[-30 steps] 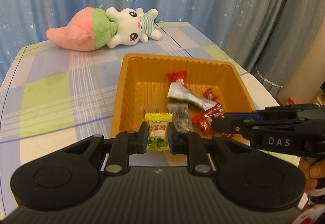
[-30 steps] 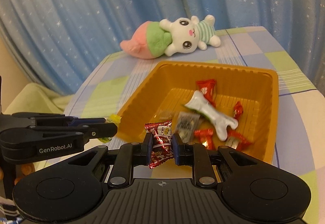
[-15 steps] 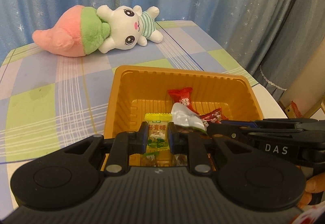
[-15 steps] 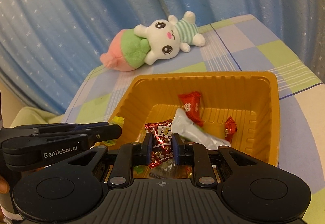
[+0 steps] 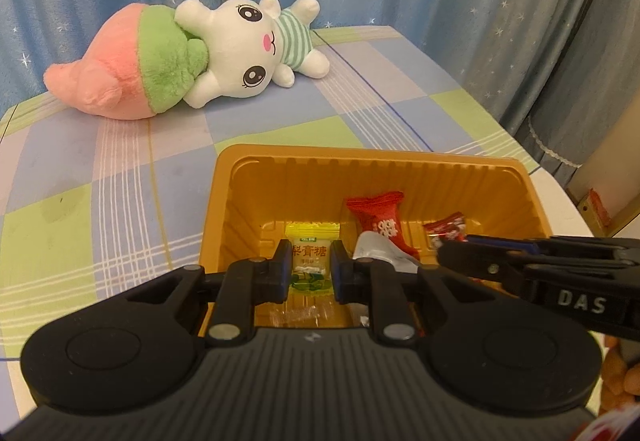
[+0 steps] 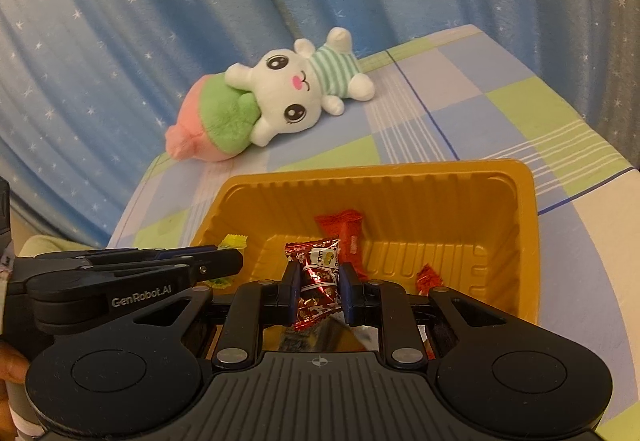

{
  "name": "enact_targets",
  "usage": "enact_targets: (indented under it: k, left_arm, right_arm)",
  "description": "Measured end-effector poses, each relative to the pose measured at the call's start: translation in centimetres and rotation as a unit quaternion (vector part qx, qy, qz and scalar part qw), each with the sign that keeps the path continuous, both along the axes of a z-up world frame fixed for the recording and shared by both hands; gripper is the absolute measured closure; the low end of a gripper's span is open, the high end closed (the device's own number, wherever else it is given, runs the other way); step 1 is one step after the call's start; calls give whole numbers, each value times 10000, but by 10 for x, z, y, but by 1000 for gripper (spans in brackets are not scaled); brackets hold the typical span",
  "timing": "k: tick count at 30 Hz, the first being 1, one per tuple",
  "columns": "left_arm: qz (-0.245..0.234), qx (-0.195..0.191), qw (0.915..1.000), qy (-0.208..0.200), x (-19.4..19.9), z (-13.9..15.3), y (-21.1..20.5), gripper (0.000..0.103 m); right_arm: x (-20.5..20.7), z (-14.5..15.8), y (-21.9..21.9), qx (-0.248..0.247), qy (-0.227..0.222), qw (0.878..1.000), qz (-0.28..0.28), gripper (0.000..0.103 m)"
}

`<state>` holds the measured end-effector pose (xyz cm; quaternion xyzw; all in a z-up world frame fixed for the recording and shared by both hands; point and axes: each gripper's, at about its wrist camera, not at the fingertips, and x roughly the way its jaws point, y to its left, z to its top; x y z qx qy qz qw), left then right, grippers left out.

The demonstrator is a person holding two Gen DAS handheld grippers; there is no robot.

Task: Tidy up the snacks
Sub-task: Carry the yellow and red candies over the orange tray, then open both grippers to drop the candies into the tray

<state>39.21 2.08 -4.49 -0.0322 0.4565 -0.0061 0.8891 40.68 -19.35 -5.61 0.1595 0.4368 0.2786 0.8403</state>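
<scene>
While hanging over the orange tray (image 5: 532, 197) of sweets: left gripper (image 5: 310, 267) clenched on a yellow candy (image 5: 311, 257), right gripper (image 6: 319, 291) on a red candy (image 6: 316, 277).

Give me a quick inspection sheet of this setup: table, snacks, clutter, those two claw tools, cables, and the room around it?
Surface: checked tablecloth, blue, green, lilac.
Job's things: orange tray holding wrapped snacks, including a red packet.
Clutter: plush toy lying beyond the tray.
Grippers: left gripper shut on yellow candy; right gripper shut on red foil candy; both over the tray.
Cables: nothing seen.
Surroundings: blue starred curtain.
</scene>
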Motion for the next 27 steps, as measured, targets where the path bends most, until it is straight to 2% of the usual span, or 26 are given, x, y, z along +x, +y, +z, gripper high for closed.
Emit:
enact_targets:
  k: [18,27]
  left_arm:
    - [-36,170,9996,217,25,-19,-10,85]
    - [29,108,9998,151,22,-15,-10,83]
  right_arm:
    - [8,-4,-37,-84,66,9989,-456,82]
    - [8,-4,-46,-55,63,9989,-469,82]
